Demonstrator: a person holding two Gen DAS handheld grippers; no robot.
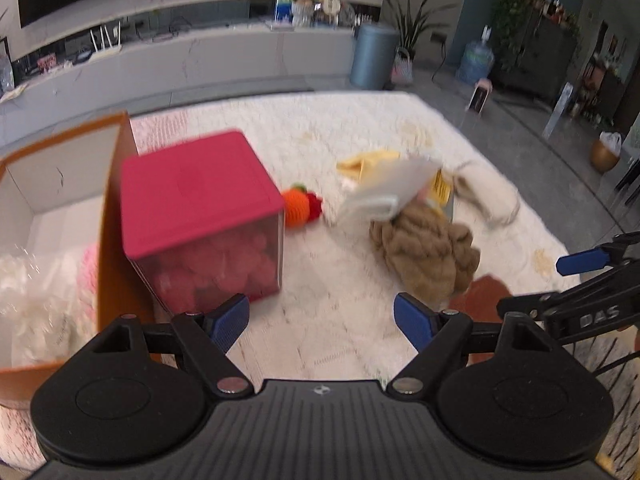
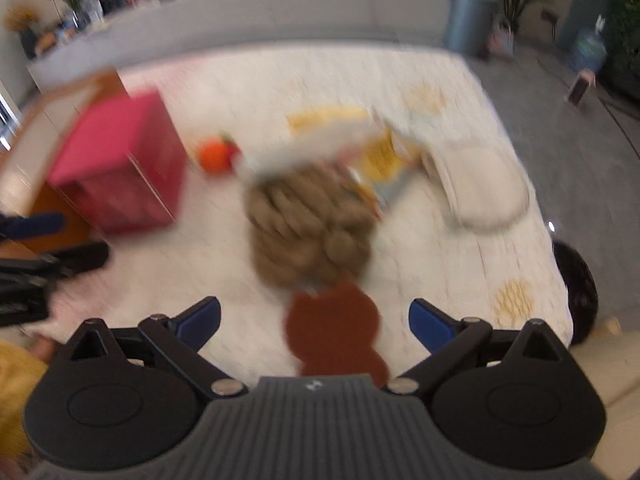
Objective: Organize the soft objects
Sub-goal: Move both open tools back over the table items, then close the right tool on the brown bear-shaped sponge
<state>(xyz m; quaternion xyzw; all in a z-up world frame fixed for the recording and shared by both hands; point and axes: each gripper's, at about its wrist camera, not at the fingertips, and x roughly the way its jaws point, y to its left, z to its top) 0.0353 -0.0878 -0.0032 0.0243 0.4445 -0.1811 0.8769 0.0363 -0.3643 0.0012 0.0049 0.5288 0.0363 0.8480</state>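
On a white quilted surface [image 1: 328, 332] lies a tan chunky knit bundle [image 1: 424, 248] [image 2: 312, 228] with white and yellow cloths [image 1: 384, 184] [image 2: 352, 140] behind it. A brown bear-shaped soft piece [image 2: 332, 336] [image 1: 480, 296] lies in front of the bundle. An orange and red crochet toy [image 1: 302, 204] [image 2: 218, 154] sits beside a pink-lidded clear box [image 1: 200, 216] [image 2: 116, 164]. My left gripper [image 1: 322, 322] is open over bare quilt. My right gripper [image 2: 314, 322] is open, its fingers either side of the brown piece, above it.
An orange cardboard box [image 1: 116, 216] [image 2: 48, 200] with white and pink soft things inside stands at the left. A cream slipper-like item [image 2: 480, 184] [image 1: 488, 188] lies at the right. The right gripper [image 1: 580, 280] shows at the left view's right edge. Grey floor lies beyond.
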